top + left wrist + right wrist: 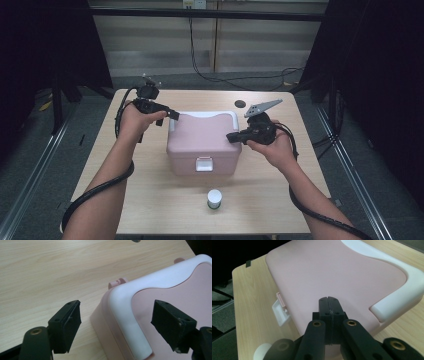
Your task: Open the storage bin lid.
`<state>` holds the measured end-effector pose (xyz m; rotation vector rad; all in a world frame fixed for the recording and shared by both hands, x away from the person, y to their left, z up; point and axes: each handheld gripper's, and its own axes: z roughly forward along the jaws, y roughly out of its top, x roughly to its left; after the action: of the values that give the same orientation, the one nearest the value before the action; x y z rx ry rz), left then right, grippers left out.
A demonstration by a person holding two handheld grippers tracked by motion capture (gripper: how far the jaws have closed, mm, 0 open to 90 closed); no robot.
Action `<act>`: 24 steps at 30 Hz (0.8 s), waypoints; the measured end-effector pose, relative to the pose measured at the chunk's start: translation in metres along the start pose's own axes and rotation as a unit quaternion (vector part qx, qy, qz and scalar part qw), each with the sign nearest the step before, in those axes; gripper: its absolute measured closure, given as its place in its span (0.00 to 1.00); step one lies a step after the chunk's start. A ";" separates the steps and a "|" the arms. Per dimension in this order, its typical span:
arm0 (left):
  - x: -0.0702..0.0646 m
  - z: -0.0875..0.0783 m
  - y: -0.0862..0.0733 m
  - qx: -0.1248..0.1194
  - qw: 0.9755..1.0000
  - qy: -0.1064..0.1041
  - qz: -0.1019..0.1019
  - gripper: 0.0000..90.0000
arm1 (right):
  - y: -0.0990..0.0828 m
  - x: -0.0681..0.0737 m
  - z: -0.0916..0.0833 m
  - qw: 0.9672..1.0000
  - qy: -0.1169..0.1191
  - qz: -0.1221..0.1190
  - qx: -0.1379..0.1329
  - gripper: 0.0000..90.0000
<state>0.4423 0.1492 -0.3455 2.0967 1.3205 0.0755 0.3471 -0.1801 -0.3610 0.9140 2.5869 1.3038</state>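
A pink box (202,145) with a white handle (205,114) folded flat along the back of its lid stands mid-table, its white latch (203,164) facing me. My left gripper (172,115) hovers at the box's back left corner. In the left gripper view its jaws (117,307) stand wide apart, straddling the handle's corner (125,305) without touching it. My right gripper (232,136) rests at the lid's right edge. Its jaws (329,301) are shut with nothing between them, tips over the pink lid (337,272).
A small jar with a white cap (214,198) stands on the wooden table (150,200) in front of the box. A dark round disc (240,104) lies behind the box. Cables trail from both grippers off the table's near corners.
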 end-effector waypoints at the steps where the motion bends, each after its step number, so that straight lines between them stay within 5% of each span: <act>1: 0.000 0.002 0.000 0.003 1.000 0.000 0.001 0.25 | 0.000 0.000 0.000 1.000 0.000 -0.001 0.000 1.00; 24: -0.016 0.009 0.003 0.014 1.000 -0.016 0.006 0.31 | 0.002 0.003 0.000 1.000 -0.009 0.008 0.009 1.00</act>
<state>0.4402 0.1303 -0.3467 2.1208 1.2955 0.0283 0.3453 -0.1779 -0.3591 0.9475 2.5882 1.2719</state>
